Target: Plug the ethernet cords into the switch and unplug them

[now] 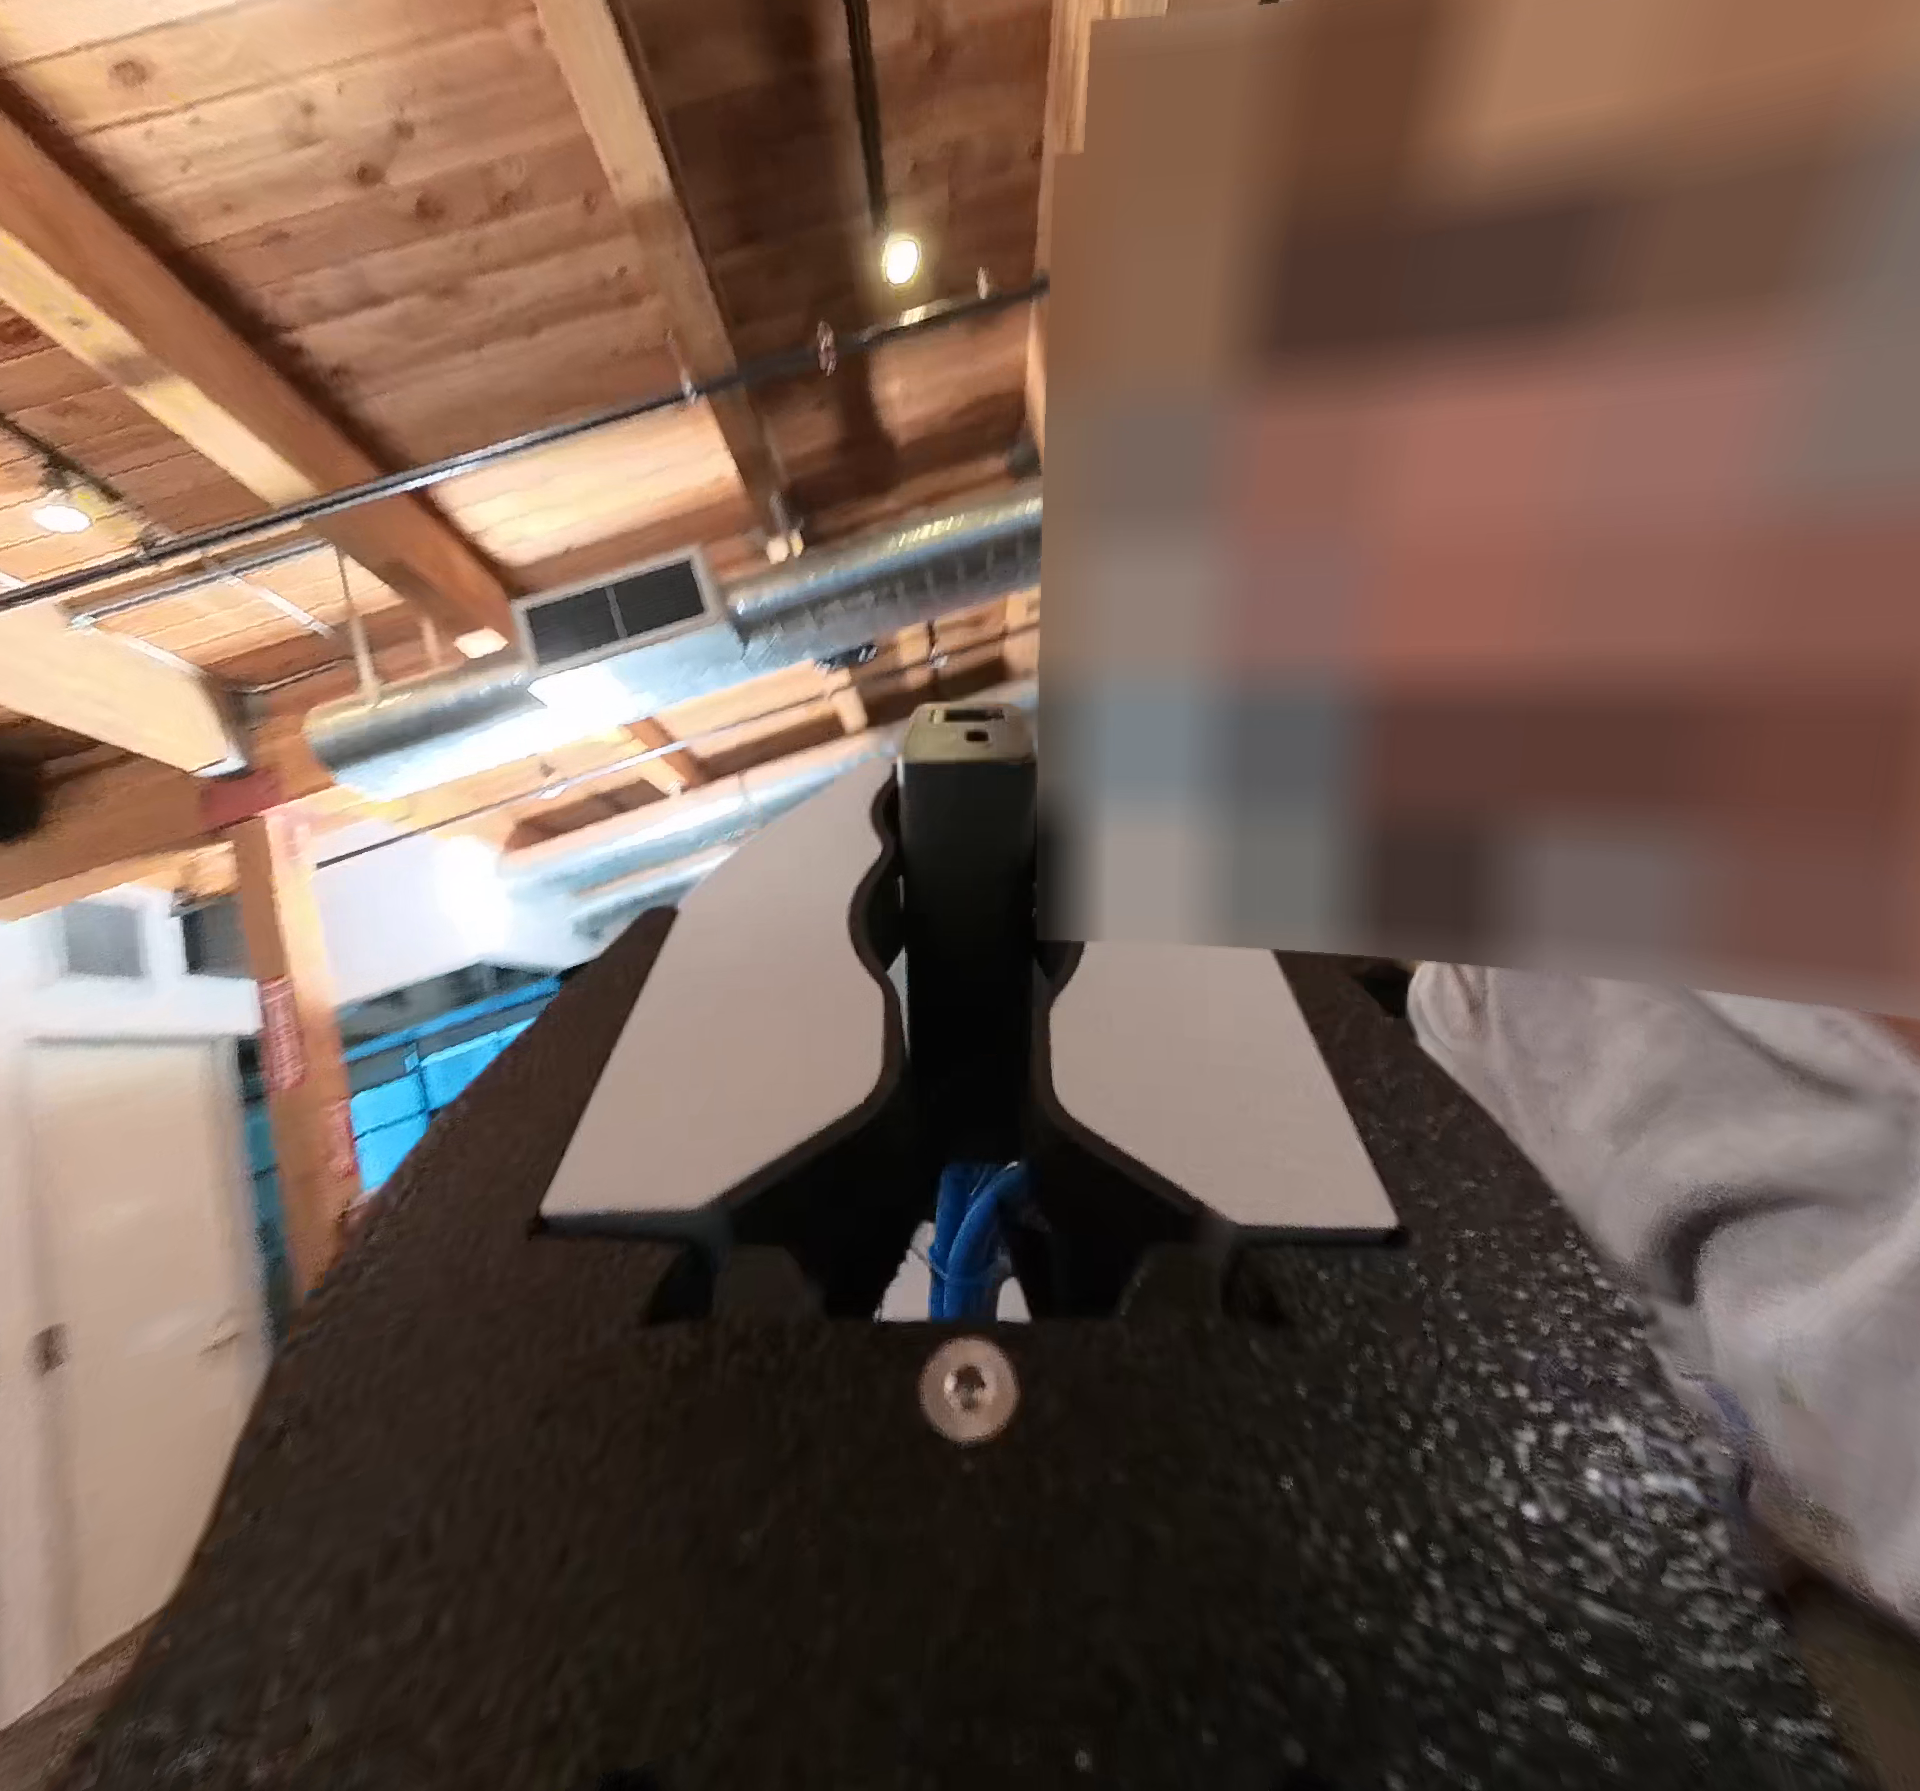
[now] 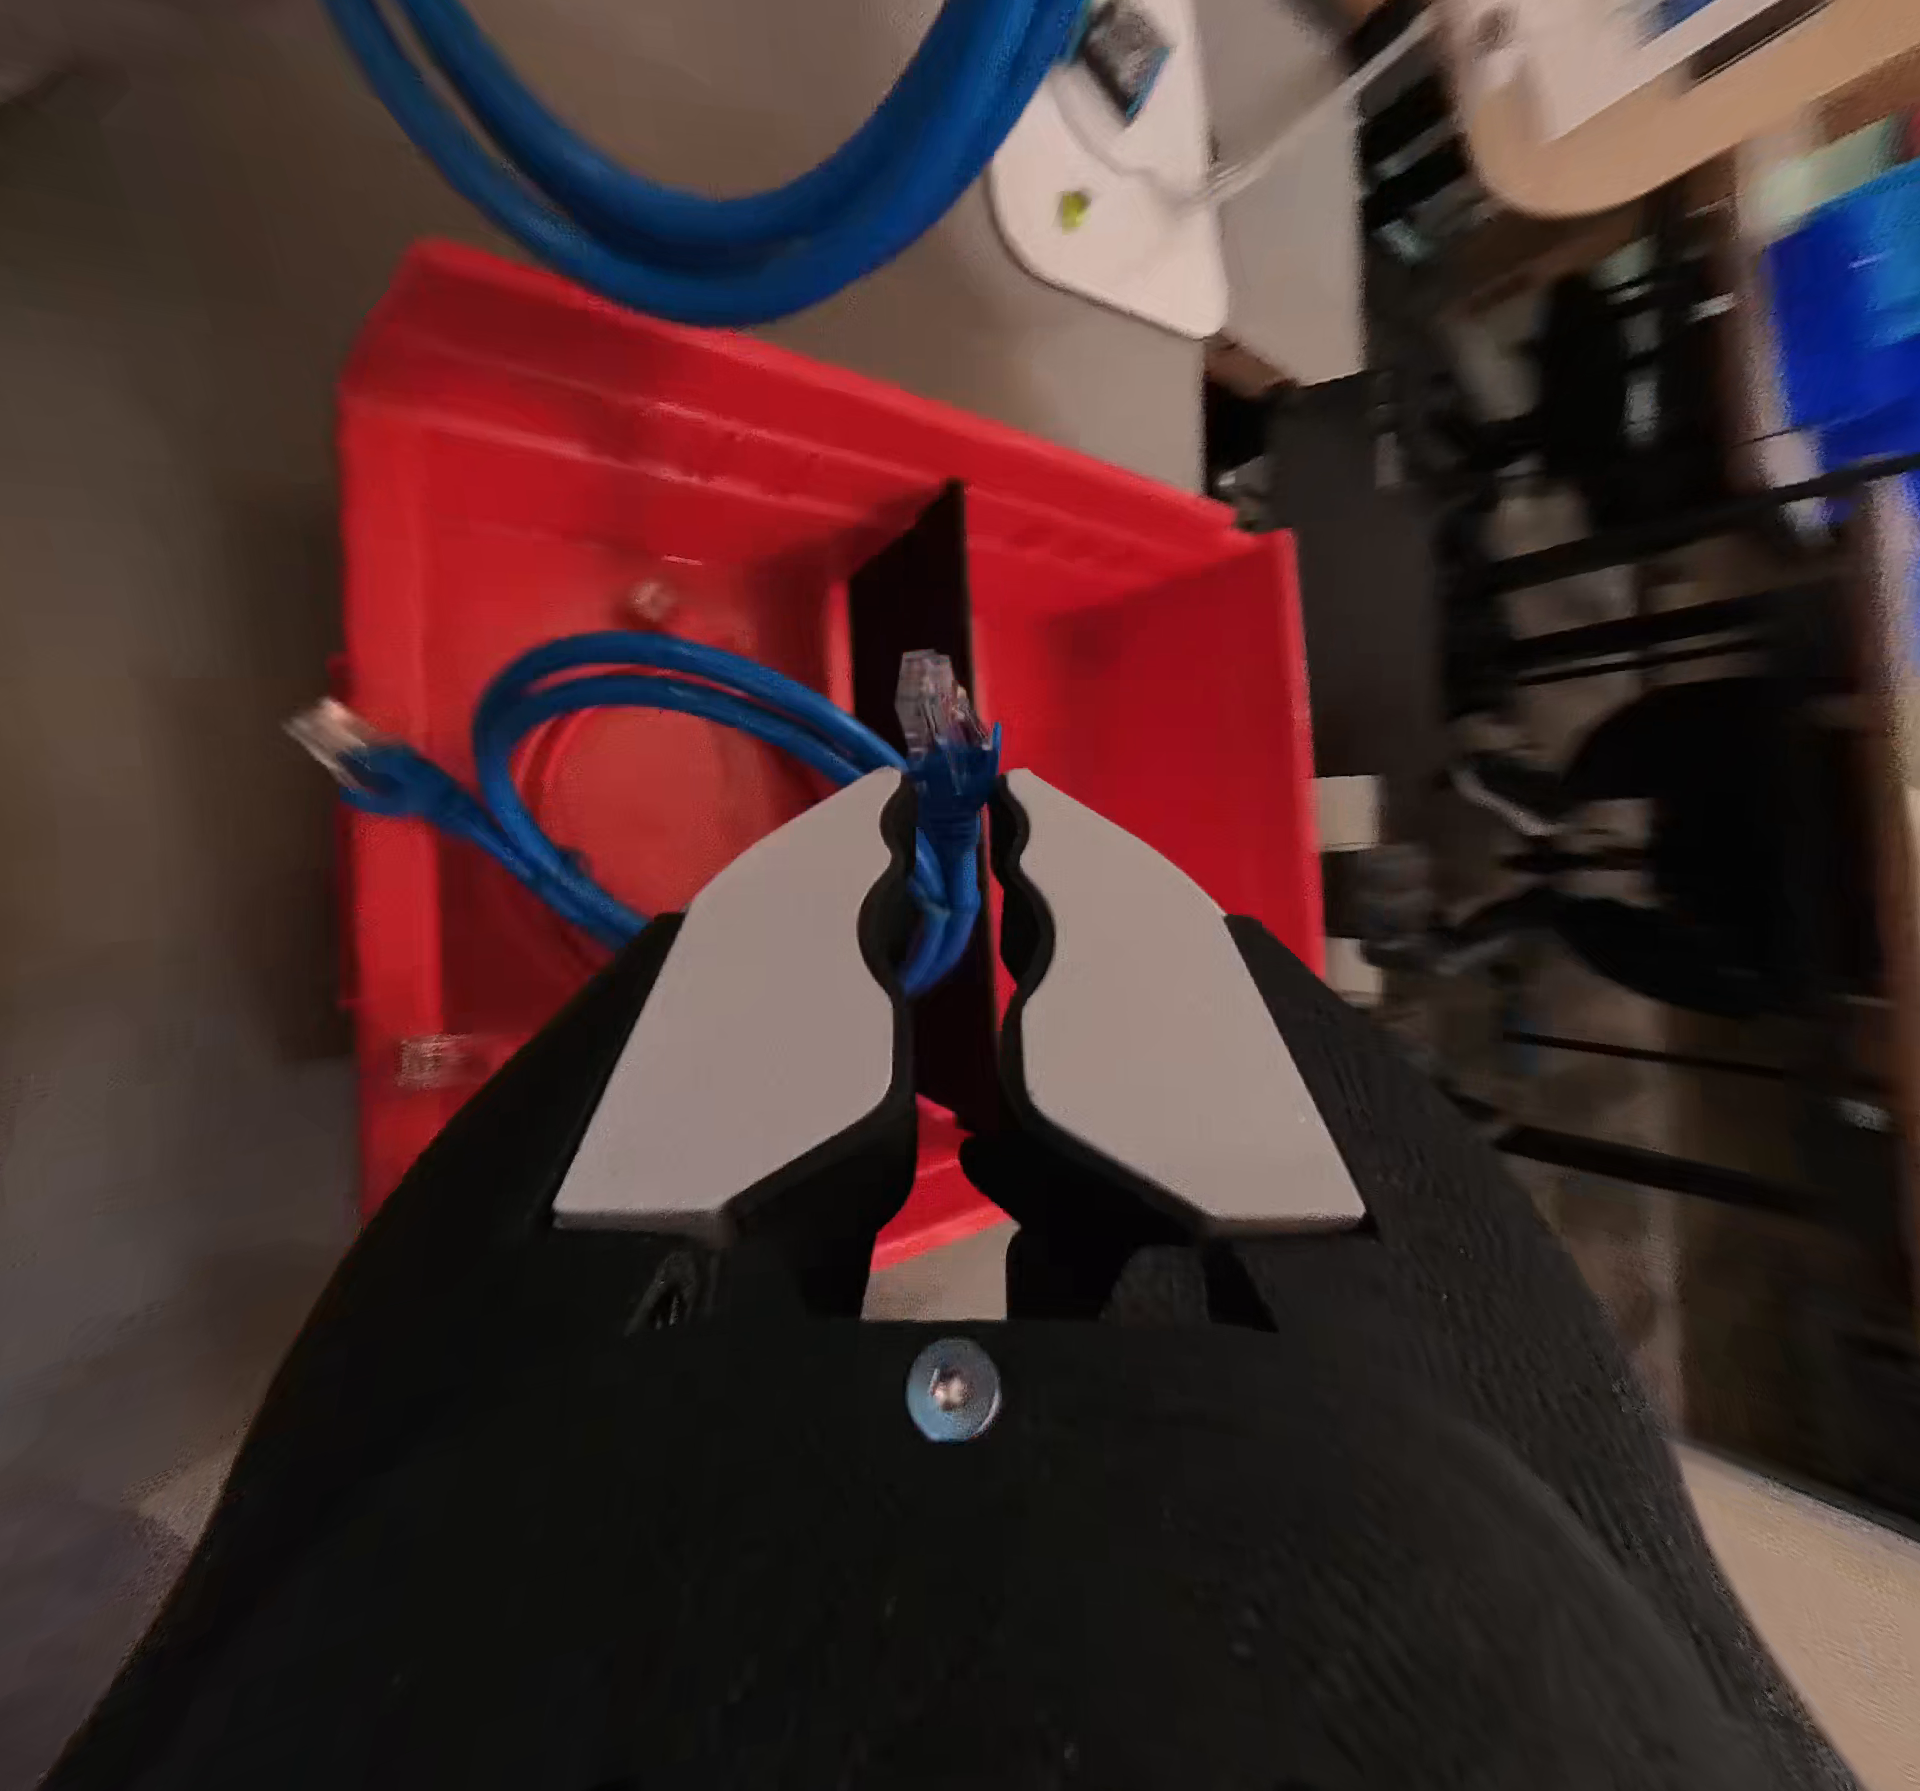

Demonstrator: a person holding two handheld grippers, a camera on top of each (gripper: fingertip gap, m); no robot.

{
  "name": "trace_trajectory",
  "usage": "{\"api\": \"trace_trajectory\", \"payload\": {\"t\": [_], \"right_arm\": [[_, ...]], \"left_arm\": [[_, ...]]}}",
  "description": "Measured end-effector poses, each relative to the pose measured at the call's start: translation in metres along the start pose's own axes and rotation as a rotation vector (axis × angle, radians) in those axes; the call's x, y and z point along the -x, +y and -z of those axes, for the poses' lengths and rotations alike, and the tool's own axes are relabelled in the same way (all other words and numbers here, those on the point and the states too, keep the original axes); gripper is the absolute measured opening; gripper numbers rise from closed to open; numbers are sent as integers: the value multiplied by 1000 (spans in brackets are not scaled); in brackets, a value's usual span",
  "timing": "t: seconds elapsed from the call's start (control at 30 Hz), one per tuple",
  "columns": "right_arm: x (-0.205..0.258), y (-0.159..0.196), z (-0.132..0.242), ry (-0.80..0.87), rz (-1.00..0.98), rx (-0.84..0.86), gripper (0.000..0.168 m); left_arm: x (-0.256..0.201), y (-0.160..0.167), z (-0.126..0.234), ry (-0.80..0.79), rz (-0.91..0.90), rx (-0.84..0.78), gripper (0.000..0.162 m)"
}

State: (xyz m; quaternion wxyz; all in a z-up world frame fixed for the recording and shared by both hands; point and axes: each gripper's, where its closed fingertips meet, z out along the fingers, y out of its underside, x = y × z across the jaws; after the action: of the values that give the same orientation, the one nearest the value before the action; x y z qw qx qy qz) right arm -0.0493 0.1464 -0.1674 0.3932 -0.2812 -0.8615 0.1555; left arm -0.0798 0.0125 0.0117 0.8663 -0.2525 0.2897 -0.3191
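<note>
In the left wrist view my left gripper (image 1: pixel 966 806) points up at the ceiling and is shut on a black rectangular device (image 1: pixel 966 868) with ports on its top end. A bit of blue cable (image 1: pixel 971 1232) shows below it between the fingers. In the right wrist view my right gripper (image 2: pixel 951 791) is shut on a blue network cable (image 2: pixel 951 858) just behind its clear plug (image 2: pixel 930 702). The cable's coil (image 2: pixel 623 692) hangs over a red bin (image 2: pixel 623 432) with a black divider (image 2: pixel 914 598). The other plug (image 2: pixel 332 733) sticks out to the left.
A second blue cable loop (image 2: pixel 675 214) hangs at the top. A white device (image 2: pixel 1101 214) lies beyond the bin and a black wire rack (image 2: pixel 1610 702) stands to the right. A person's light sleeve (image 1: pixel 1662 1170) is close on the right, under wooden beams (image 1: pixel 312 235).
</note>
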Motion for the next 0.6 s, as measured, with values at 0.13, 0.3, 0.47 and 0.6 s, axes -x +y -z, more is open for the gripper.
{"api": "trace_trajectory", "payload": {"t": [0.13, 0.3, 0.47, 0.6], "right_arm": [[6, 11, -27, -125, -80, -11, 12], [9, 23, -56, -168, -96, 38, 12], [14, 22, -80, -180, -80, 55, 12], [10, 22, -80, -161, -99, 45, 20]], "left_arm": [[2, 12, 3, -20, -73, 128, 20], [4, 29, 4, -27, -110, 225, 20], [3, 39, 2, -19, -112, 256, 20], [6, 43, 4, -28, -119, 275, 20]]}}
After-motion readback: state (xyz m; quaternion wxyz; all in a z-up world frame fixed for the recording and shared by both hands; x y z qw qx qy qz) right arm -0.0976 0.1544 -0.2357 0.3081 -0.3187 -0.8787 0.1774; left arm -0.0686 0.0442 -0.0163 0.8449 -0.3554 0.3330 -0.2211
